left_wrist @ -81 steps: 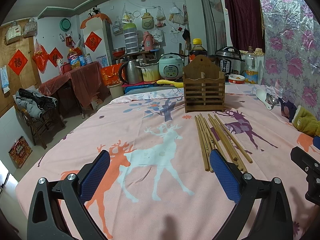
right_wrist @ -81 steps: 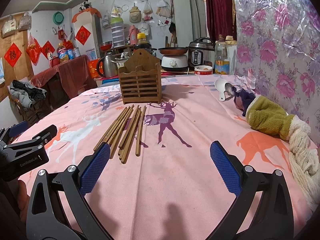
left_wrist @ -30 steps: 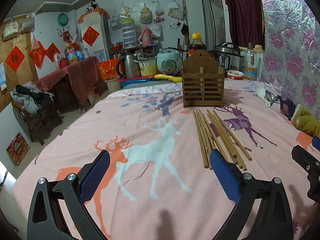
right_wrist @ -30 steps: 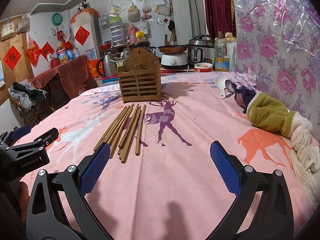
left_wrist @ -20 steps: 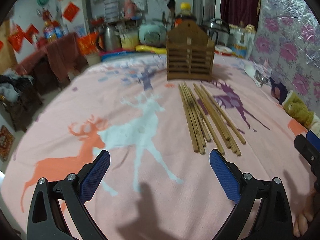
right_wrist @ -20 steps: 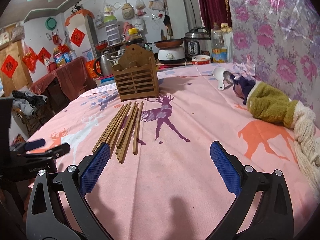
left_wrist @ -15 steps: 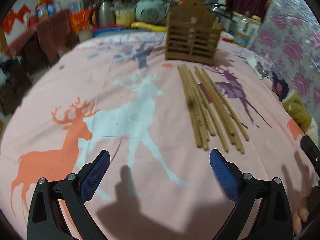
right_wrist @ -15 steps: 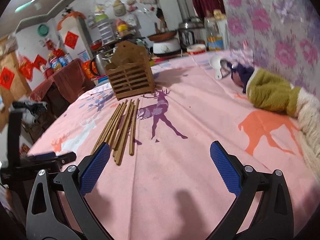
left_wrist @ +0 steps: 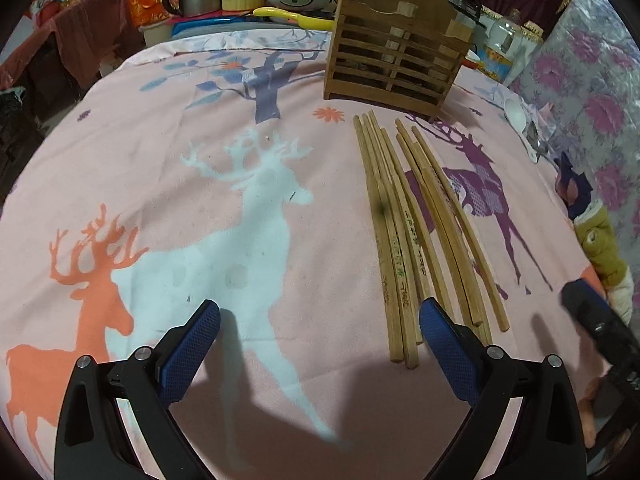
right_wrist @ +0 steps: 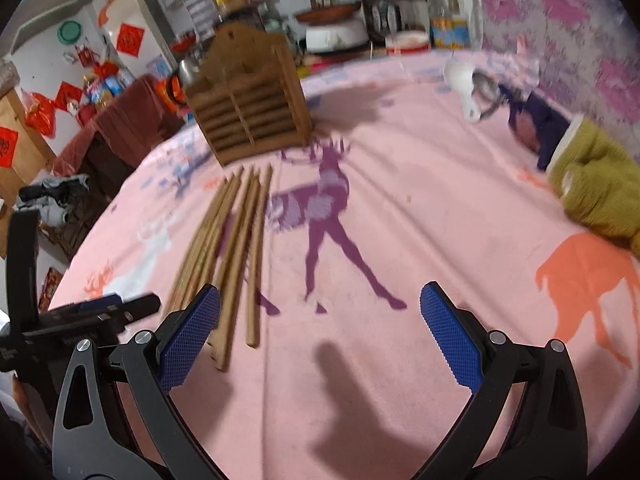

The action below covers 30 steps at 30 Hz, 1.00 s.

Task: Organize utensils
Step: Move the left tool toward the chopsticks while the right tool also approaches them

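The sorting has yet to begin: every one of the chopsticks (left_wrist: 416, 220) lies loose on the worktop (left_wrist: 160, 168), just ahead of the left hand-held gripper (left_wrist: 318, 338), jaws spread wide and holding nothing. The right hand-held gripper (right_wrist: 320, 324), equally wide and empty, hangs beside them, the wooden holder (left_wrist: 394, 36) beyond apparently unfilled.
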Tool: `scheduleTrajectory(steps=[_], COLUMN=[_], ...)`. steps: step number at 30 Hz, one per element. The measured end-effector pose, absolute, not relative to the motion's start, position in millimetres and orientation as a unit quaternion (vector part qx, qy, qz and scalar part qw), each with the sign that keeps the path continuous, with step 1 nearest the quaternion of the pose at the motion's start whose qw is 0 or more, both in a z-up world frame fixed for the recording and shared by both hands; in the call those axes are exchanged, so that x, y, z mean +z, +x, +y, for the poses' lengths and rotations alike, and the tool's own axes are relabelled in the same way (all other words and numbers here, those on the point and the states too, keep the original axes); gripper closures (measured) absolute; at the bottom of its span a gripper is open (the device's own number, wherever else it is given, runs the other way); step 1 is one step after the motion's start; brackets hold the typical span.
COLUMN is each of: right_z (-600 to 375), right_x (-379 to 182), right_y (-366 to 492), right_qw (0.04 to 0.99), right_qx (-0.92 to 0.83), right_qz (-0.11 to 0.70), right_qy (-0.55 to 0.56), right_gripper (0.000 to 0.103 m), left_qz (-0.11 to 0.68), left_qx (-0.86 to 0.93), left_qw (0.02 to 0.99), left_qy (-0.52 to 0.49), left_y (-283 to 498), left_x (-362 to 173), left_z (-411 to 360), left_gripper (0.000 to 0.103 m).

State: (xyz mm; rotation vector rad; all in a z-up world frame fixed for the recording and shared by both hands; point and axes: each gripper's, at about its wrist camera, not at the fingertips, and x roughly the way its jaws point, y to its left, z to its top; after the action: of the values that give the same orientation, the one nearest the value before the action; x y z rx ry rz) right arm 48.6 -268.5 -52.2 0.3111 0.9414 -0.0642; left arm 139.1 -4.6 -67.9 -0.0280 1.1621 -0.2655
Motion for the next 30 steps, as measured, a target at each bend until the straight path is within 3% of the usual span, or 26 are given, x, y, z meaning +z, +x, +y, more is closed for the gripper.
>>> scheduleTrajectory(steps=[7,30], right_z=[-279,-287], right_x=[-68,-72], right_y=[55,54], right_qw=[0.867,0.862], right_qx=[-0.017,-0.033], right_qz=[0.451,0.459], right_qy=[0.212,0.214], right_gripper=[0.006,0.006], left_qz=[0.548,0.536], left_qx=[-0.125,-0.09], left_qw=[0.827,0.838], left_qy=[0.006,0.042], left_y=[143,153], left_x=[-72,-76], left_z=[-12,-12], left_gripper=[0.006,0.008])
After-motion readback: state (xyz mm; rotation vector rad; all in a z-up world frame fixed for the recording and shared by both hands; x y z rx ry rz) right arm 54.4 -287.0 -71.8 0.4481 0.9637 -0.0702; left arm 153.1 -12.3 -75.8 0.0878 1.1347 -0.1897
